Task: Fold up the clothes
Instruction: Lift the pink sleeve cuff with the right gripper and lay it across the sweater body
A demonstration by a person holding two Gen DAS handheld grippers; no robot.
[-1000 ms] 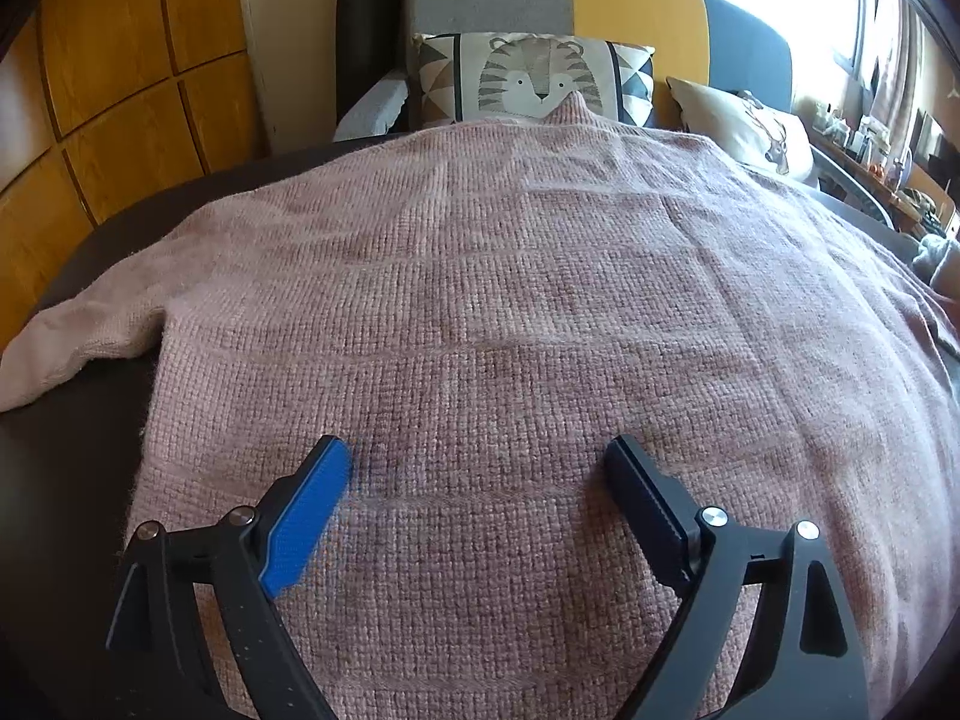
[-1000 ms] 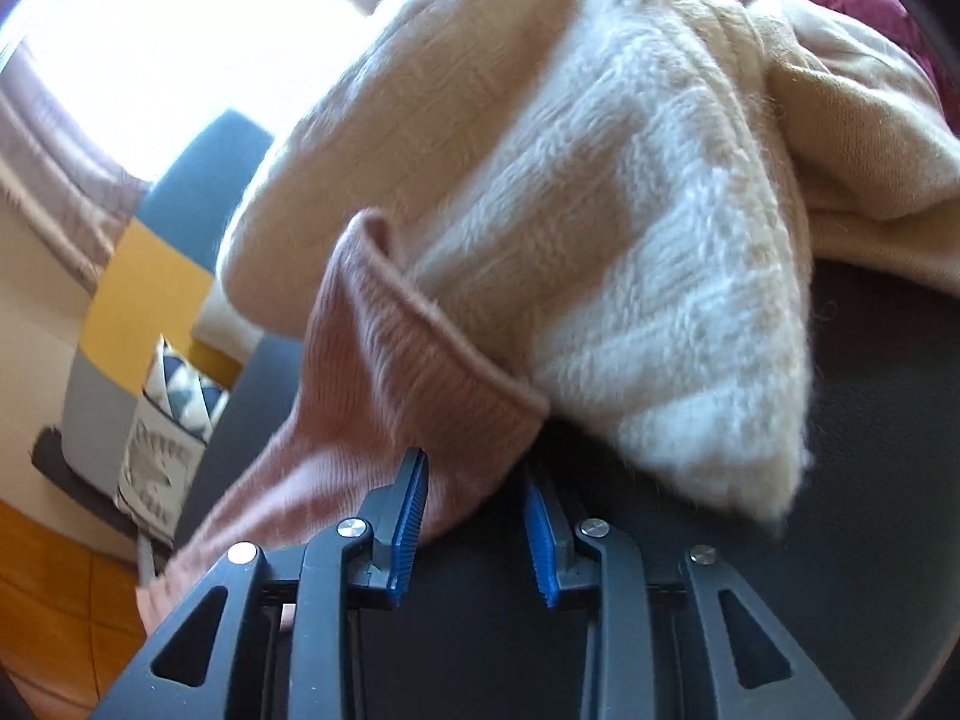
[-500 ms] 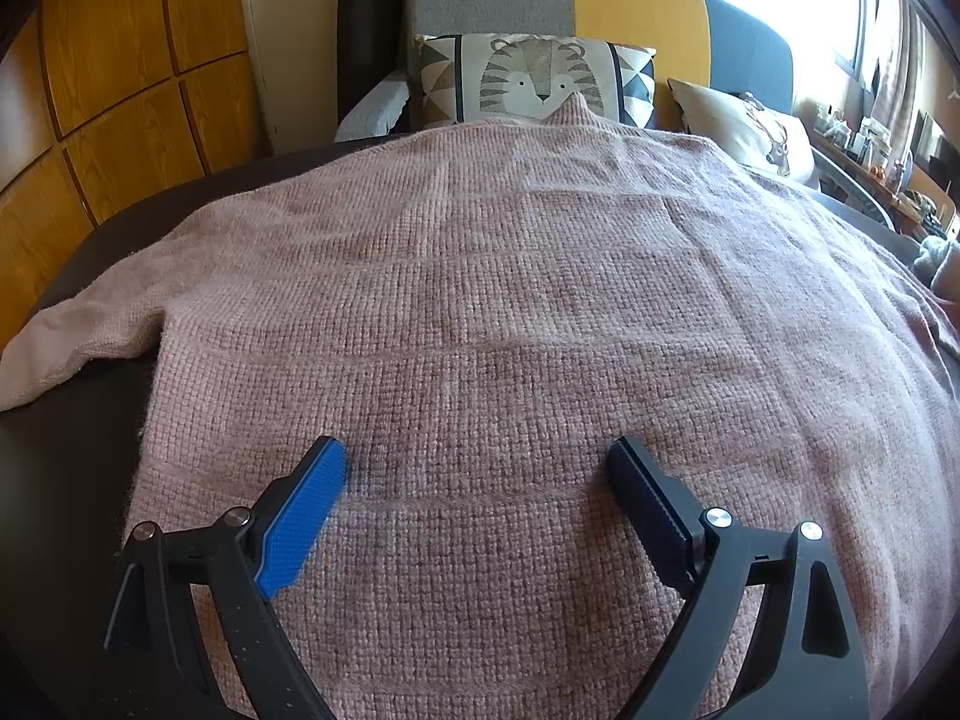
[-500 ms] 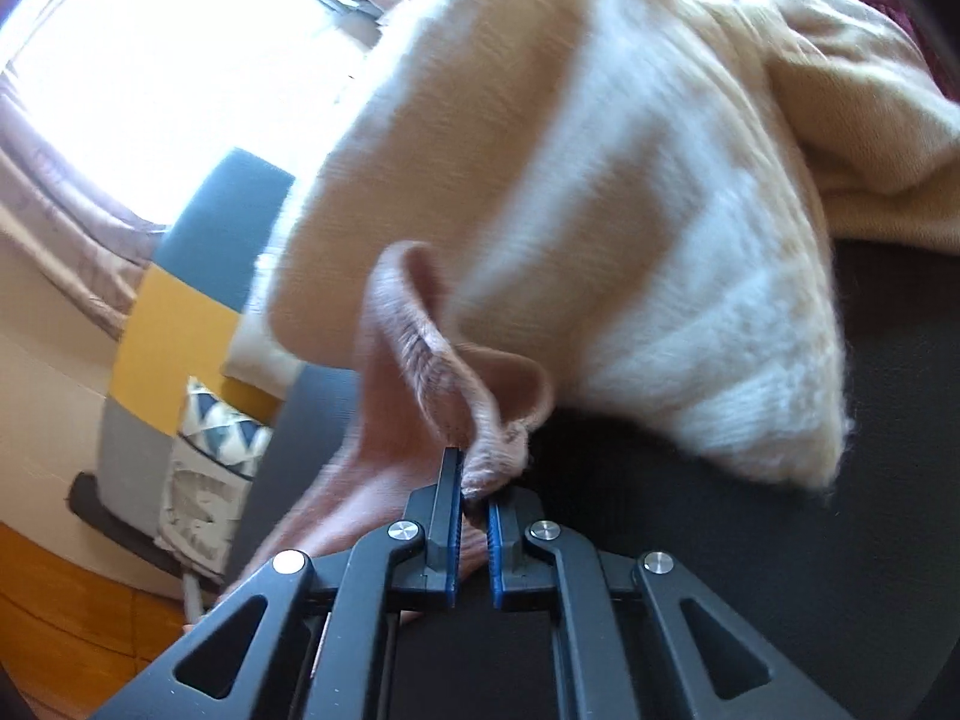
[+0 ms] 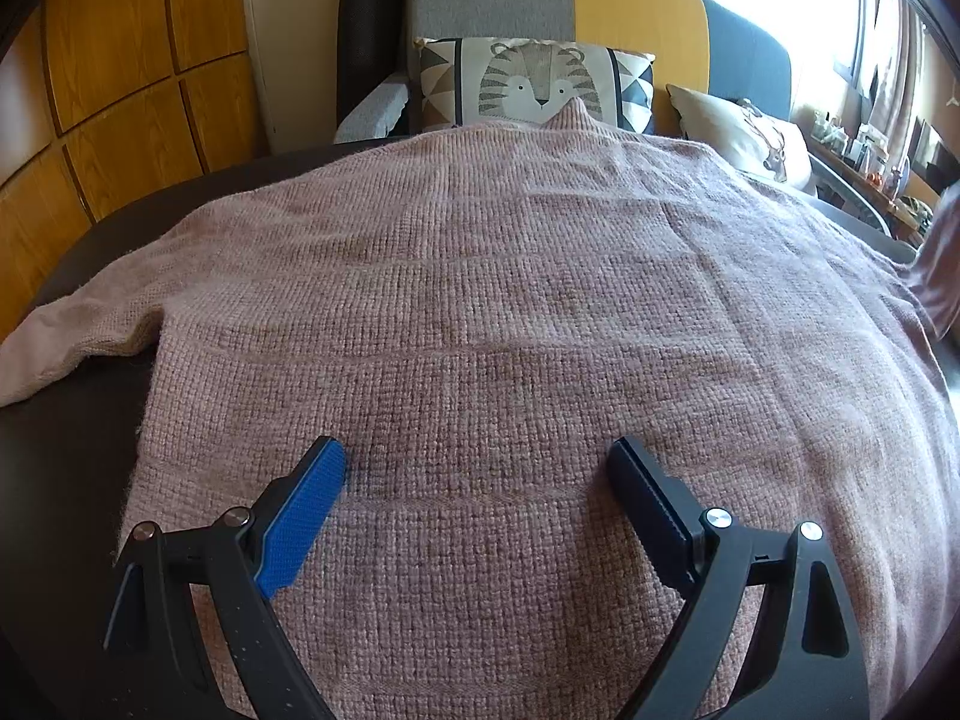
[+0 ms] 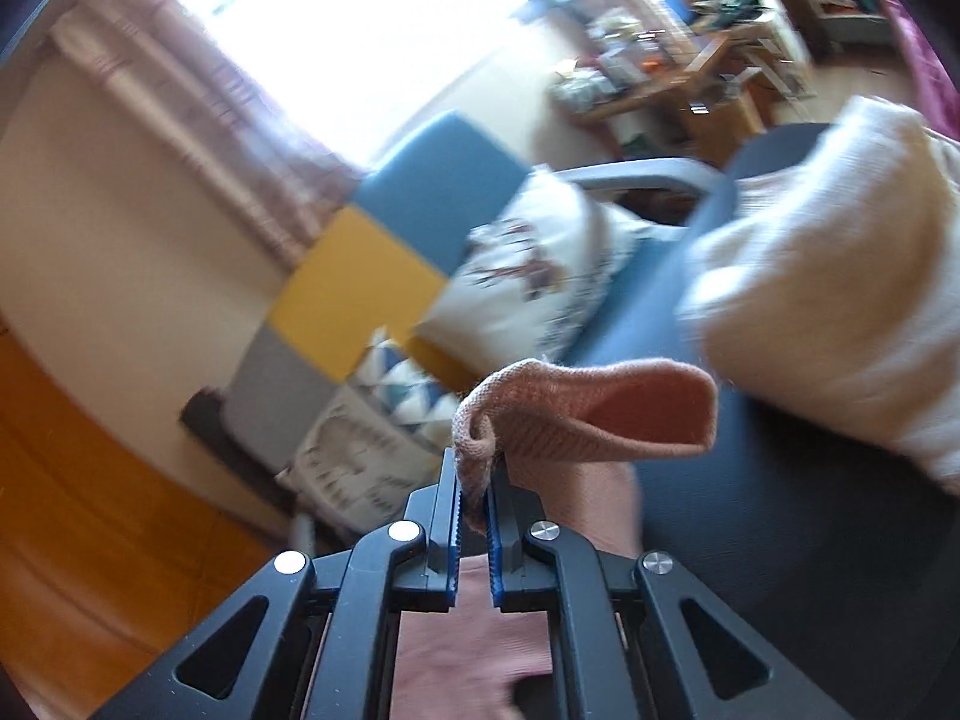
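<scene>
Here the left gripper (image 5: 477, 474) hovers wide open, empty, over the pink sweater (image 5: 510, 312); only the right view shows the right gripper (image 6: 474, 495) pinching its cuff (image 6: 576, 414)

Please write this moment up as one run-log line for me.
stage: sleeve fold | right gripper: shut on pink sleeve cuff, lifted | left gripper: open over pink sweater body | sweater flat on dark table

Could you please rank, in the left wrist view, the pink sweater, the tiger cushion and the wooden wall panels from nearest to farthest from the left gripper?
1. Pink sweater: directly under the open left gripper.
2. Tiger cushion: straight ahead, beyond the sweater's collar.
3. Wooden wall panels: far left; whether they lie beyond the cushion is too close to call.
</scene>
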